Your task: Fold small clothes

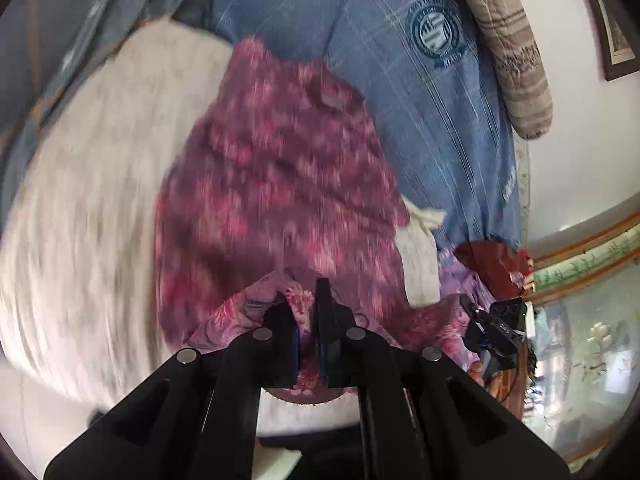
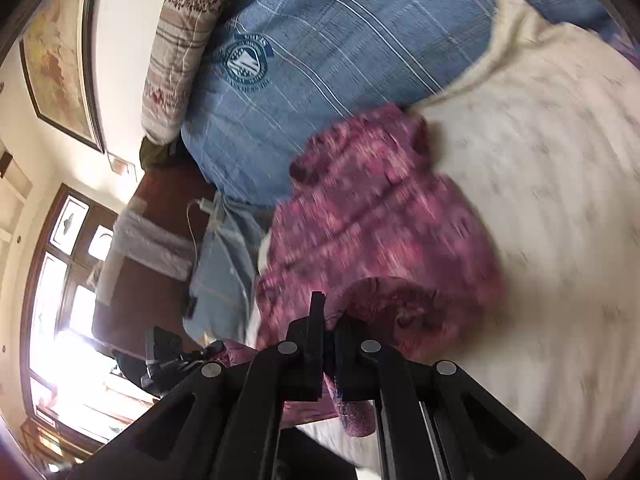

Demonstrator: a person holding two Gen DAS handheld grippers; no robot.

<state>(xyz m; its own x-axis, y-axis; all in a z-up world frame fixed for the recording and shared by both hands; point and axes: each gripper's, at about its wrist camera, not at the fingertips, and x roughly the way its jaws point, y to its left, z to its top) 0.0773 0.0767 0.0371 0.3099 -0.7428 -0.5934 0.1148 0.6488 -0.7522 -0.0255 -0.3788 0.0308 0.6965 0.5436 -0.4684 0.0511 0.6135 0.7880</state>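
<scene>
A pink and purple patterned garment (image 1: 280,168) lies blurred on a white cloth (image 1: 92,184) spread over the bed. My left gripper (image 1: 306,300) is shut on the garment's near edge, cloth pinched between its fingers. In the right wrist view the same garment (image 2: 376,216) stretches away from me, and my right gripper (image 2: 330,320) is shut on another part of its near edge. The right gripper also shows in the left wrist view (image 1: 496,328), to the right, against the garment's corner. Both views are motion-blurred.
A blue plaid quilt with a round crest (image 1: 436,32) lies beyond the garment, with a brown striped pillow (image 1: 508,40) by the wall. More clothes, red and lilac (image 1: 492,264), sit at the right. A window (image 2: 60,280) and dark headboard (image 2: 160,208) are to the left.
</scene>
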